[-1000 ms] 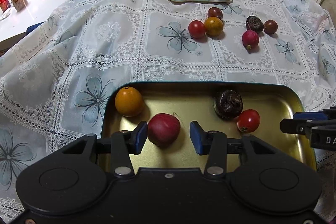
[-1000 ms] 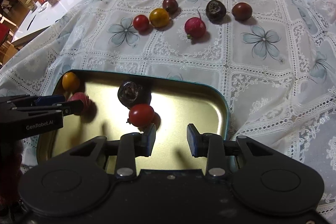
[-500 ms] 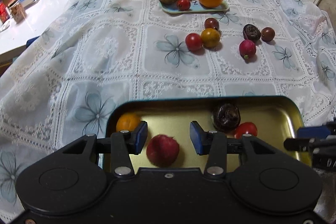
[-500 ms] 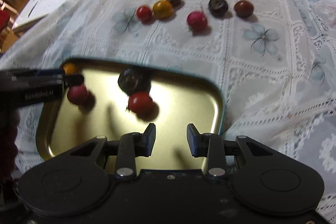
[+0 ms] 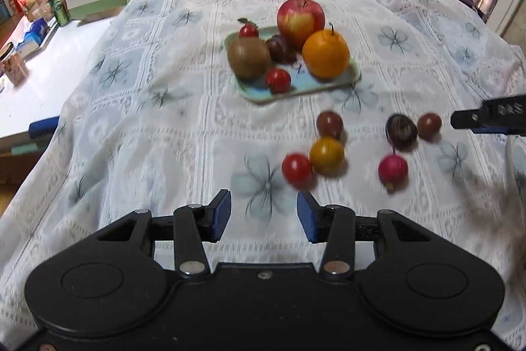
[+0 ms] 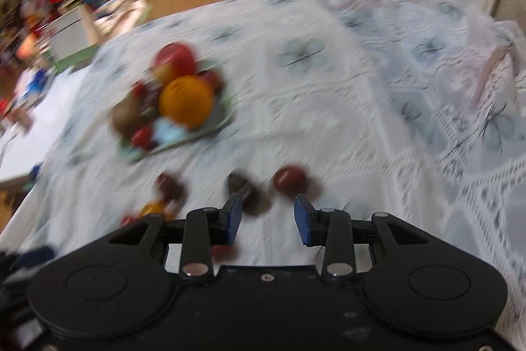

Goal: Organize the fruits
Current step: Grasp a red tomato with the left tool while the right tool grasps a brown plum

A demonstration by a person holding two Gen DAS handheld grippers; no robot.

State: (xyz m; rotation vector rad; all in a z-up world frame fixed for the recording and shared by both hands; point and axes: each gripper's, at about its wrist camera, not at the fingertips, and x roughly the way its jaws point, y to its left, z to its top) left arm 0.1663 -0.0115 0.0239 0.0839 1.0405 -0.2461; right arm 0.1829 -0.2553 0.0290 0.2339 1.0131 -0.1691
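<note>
Loose small fruits lie on the flowered tablecloth: a red tomato (image 5: 297,169), a yellow tomato (image 5: 326,154), a dark tomato (image 5: 329,124), a pink radish (image 5: 393,169), a dark wrinkled fruit (image 5: 401,131) and a brown tomato (image 5: 429,125). My left gripper (image 5: 264,217) hangs open and empty just short of the red tomato. My right gripper (image 6: 268,218) is empty, its jaws opening, right before the wrinkled fruit (image 6: 246,190) and the brown tomato (image 6: 291,181); its tip (image 5: 486,120) shows at the left wrist view's right edge. The right wrist view is blurred.
A pale green plate (image 5: 345,80) farther back carries an apple (image 5: 300,21), an orange (image 5: 325,55), a kiwi (image 5: 249,57) and small fruits. A white side table (image 5: 49,68) with boxes, a can and a calendar stands at the left. The cloth drops off at the right.
Both grippers have swung forward away from the gold tray, which has left both views, and now face the loose fruits. The right gripper's jaws have widened.
</note>
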